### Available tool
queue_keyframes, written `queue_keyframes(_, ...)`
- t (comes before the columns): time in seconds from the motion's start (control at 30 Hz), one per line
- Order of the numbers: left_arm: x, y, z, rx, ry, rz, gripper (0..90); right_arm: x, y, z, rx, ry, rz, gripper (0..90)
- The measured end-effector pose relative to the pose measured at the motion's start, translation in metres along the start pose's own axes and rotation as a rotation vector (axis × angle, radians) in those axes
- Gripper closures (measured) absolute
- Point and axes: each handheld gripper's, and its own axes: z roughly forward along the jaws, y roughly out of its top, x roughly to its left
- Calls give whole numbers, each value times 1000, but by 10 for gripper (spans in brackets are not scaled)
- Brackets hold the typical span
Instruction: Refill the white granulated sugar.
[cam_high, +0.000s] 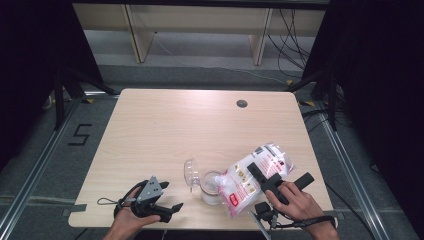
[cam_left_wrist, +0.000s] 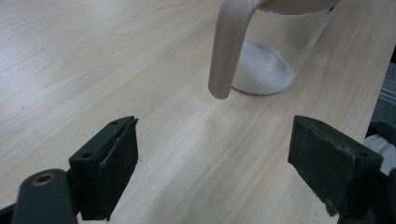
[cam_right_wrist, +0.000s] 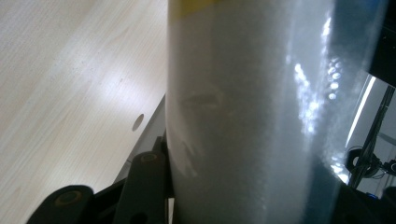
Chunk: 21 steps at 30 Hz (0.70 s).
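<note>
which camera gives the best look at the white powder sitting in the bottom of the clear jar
The left gripper view: the white powder shows as a mound through the wall of the clear glass jar. In the high view the powder is small, partly behind the tilted plastic bag. The right gripper view shows the bag up close.

Pale wood table (cam_high: 165, 125) — grey floor (cam_high: 45, 160) — dark curtains (cam_high: 380, 60).
</note>
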Motion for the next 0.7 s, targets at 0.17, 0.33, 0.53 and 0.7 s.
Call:
queue_keyframes(0.17, 0, 0, 0, -1, 1, 0, 155, 0, 0, 0, -2, 1, -4, 633)
queue_keyframes(0.33, 0, 0, 0, 0, 0, 1, 155, -1, 0, 0, 1, 6, -6, 634)
queue_keyframes(0.53, 0, 0, 0, -1, 1, 0, 156, -1, 1, 0, -1, 9, -12, 634)
queue_keyframes(0.7, 1, 0, -1, 5, 2, 7, 155, -1, 0, -1, 1, 2, -12, 635)
